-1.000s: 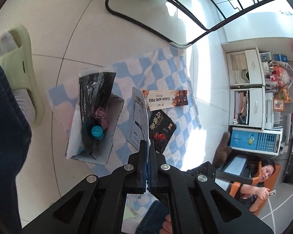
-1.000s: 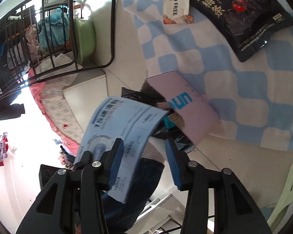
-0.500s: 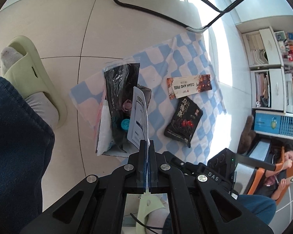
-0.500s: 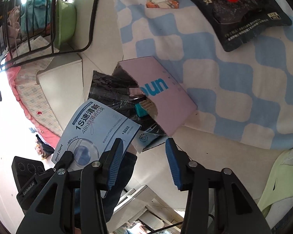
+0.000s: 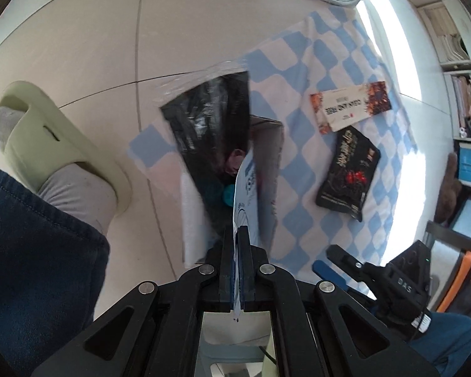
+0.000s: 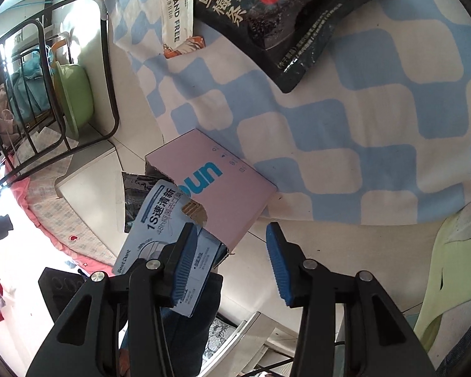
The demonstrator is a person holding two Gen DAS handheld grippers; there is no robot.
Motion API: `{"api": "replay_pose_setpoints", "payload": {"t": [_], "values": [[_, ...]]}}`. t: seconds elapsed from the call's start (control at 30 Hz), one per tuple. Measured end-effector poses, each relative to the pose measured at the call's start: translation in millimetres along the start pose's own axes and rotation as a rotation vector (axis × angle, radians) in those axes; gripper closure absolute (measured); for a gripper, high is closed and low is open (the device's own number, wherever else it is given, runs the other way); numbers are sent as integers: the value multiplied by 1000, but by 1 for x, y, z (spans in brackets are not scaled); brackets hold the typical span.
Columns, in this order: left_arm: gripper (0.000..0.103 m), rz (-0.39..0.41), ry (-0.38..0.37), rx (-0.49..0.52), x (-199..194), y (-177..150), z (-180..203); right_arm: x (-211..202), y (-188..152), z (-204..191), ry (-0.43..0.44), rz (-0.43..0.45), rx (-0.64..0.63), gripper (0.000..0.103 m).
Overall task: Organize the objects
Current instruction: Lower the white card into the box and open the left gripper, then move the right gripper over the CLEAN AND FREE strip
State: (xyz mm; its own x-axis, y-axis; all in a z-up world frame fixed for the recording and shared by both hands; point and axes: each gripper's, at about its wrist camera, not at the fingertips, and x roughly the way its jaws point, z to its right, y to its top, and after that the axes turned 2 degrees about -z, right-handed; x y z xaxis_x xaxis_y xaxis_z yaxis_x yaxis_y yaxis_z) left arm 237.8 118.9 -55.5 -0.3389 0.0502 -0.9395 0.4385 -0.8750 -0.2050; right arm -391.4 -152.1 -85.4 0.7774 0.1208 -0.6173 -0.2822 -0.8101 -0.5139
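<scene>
gripping, left wrist view: the left claw (image 5: 237, 282) is clamped on the bottom edge of a pale blue packet (image 5: 245, 188), seen edge-on, its long axis running straight ahead from the fingers into the open box (image 5: 267, 169).
box contents, left wrist view: a black bag (image 5: 210, 132) lines the box, with something teal (image 5: 226, 194) low inside; blur makes it hard to name.
cloth, left wrist view: the box sits at the near corner of a blue checked cloth (image 5: 301, 50); a white wipes pack (image 5: 351, 106) and a black snack bag (image 5: 348, 176) lie flat further right, well apart from the box.
other claw, left wrist view: the right claw shows low at right, beside the box, not touching it.
right claw, right wrist view: the right claw (image 6: 229, 267) is spread wide with nothing between its blue pads (image 6: 279, 270).
packet, right wrist view: its printed face shows here, top end already past the torn cardboard rim (image 6: 193, 212) of the pink box, tilted.
key relation: the opening lies directly ahead of the left claw along the packet's length, so a push forward looks like the next step; the left hand is the nearer one.
only here: printed face and pink box side appear in the right view; the box interior only in the left.
</scene>
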Motion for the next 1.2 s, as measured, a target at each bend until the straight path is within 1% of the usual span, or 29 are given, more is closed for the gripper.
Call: {"api": "replay_pose_setpoints", "payload": {"t": [0.07,0.17,0.27,0.33,0.37,0.47,0.5,0.53,0.57,0.6,0.63,0.67,0.7,0.73,0.77,0.8,0.87,0.93,0.97,1.03,1.13,1.2], "values": [[99,9,54,-21,1,3,-4,3,1,-2,-19,-3,-16,56],[98,26,68,-24,1,7,-2,5,3,1,-39,-2,-16,55],[98,36,102,28,8,11,13,5,5,6,-67,6,-10,55],[98,32,109,67,20,14,25,5,6,8,-99,11,-14,54],[98,25,109,82,28,17,32,4,7,10,-117,15,-16,53],[96,1,104,109,43,24,43,3,10,17,-175,26,-24,42],[96,-10,109,115,50,25,46,2,11,19,-186,31,-24,40],[93,-24,118,119,56,28,48,1,12,23,-189,36,-19,39],[84,-34,134,123,63,29,50,-1,14,27,-191,40,-5,34],[80,-50,150,126,74,34,54,-2,16,31,-193,47,16,29],[69,-65,165,126,82,37,56,-4,17,36,-195,53,40,27],[60,-77,173,123,87,37,57,-6,19,40,-198,60,62,21],[56,-87,169,115,90,37,58,-8,21,44,-205,68,80,15],[49,-99,149,99,91,37,58,-10,22,47,-218,79,96,12],[45,-118,110,74,91,37,56,-12,23,49,-231,93,112,8],[45,-133,59,34,88,35,52,-14,25,52,-245,107,125,5],[45,-142,-33,-52,76,32,41,-16,27,53,-256,123,142,5],[43,-112,-88,-119,56,29,28,-14,30,52,-257,123,142,5],[39,-96,-99,-143,47,25,21,-11,31,49,-254,119,138,5],[38,-71,-108,-173,27,19,9,-8,33,45,-241,110,126,5],[38,-14,-132,-173,1,9,-1,-8,37,41,-170,127,149,5],[38,-4,-152,-156,-9,3,-4,-9,43,38,-125,137,182,5]]}}
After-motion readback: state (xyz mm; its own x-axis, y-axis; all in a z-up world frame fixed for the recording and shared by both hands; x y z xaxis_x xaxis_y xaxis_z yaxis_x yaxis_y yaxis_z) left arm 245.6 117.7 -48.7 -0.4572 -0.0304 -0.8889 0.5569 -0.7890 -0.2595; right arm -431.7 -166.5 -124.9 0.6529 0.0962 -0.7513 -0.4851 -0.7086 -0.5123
